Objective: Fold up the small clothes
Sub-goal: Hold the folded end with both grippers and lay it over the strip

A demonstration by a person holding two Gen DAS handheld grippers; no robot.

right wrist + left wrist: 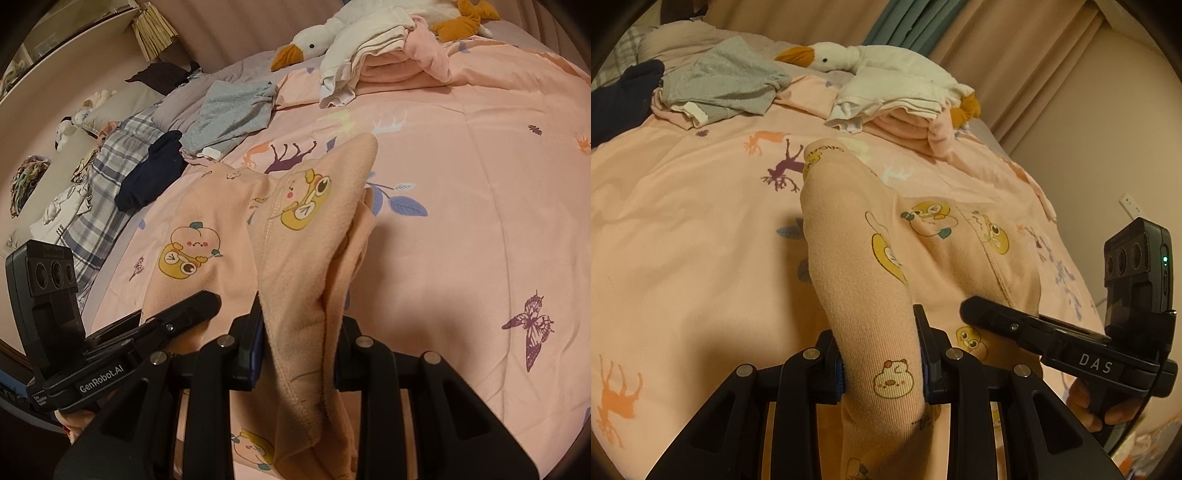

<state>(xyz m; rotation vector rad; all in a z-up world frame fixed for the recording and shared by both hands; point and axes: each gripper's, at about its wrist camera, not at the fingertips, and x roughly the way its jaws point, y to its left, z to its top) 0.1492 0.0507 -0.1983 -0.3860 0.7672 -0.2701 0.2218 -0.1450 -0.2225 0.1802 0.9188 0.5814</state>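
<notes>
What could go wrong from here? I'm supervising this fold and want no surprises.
The left gripper pinches only the ribbed cuff of the peach printed garment, so it might slip free. The right gripper clamps bunched layers, which could fold unevenly. The garment could also drag across the duvet.

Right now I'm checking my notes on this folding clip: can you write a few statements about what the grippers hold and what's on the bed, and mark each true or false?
1. The left hand-held gripper is shut on the peach cartoon-print garment. True.
2. The right hand-held gripper is open and holds nothing. False: it is shut on the same peach garment.
3. A white goose plush lies at the far side of the bed. True.
4. The grey garment is neatly folded. False: it lies rumpled.
5. A dark navy garment lies on the bed. True.
</notes>
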